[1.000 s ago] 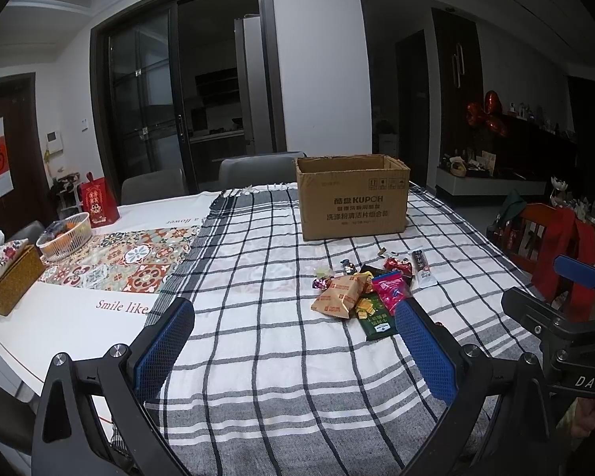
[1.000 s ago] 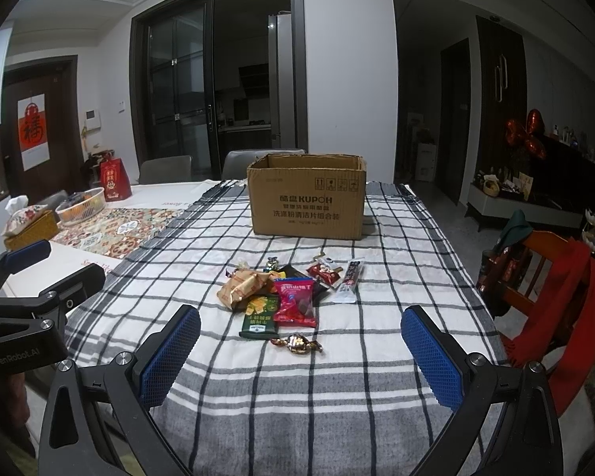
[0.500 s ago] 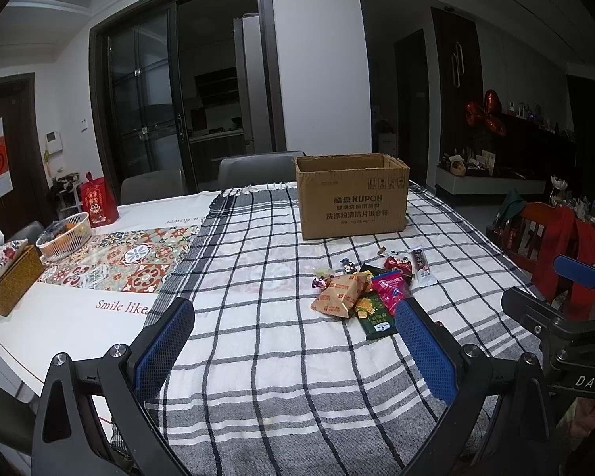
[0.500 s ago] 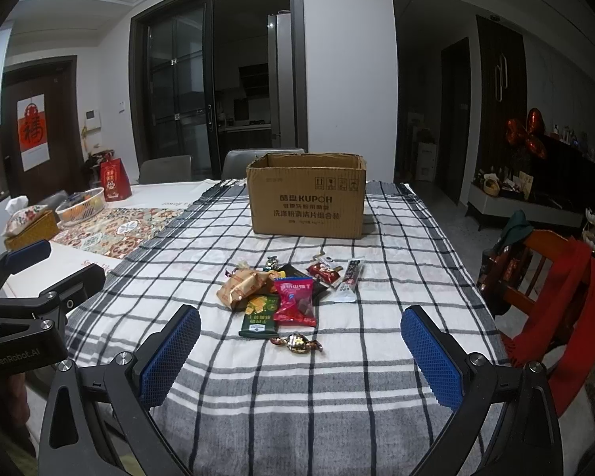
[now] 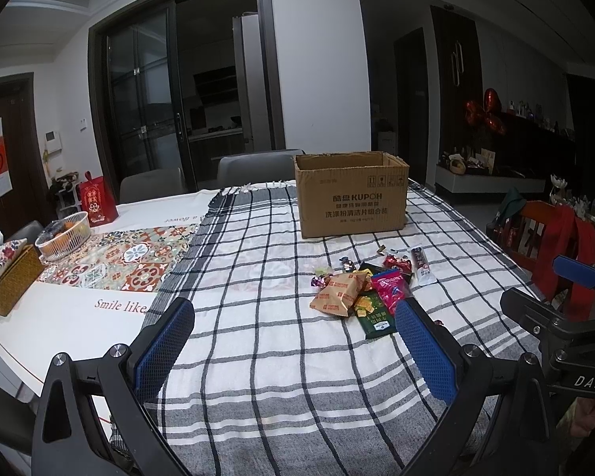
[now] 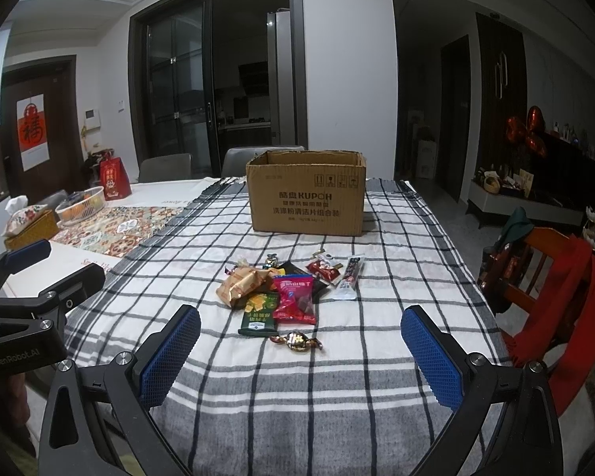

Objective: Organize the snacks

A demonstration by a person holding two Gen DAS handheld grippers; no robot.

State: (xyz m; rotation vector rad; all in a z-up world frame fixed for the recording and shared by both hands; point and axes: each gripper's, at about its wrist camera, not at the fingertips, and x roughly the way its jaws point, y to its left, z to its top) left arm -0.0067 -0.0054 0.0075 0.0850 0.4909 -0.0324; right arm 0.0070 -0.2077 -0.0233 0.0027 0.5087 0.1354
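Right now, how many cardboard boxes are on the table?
1. The cardboard box stands open-topped on the checked cloth, at the far end beyond the snack pile. Nothing in either view suggests another hidden behind it.

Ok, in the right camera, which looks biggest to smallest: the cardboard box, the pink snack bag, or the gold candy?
1. cardboard box, biggest even though farthest.
2. pink snack bag.
3. gold candy, smallest even though nearest.

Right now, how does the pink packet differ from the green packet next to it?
The pink packet is puffier and glossy; the green packet lies flatter and darker. The pink packet sits farther right, while the green packet's top is tucked under the tan snack bag. Both rest on the checked cloth.
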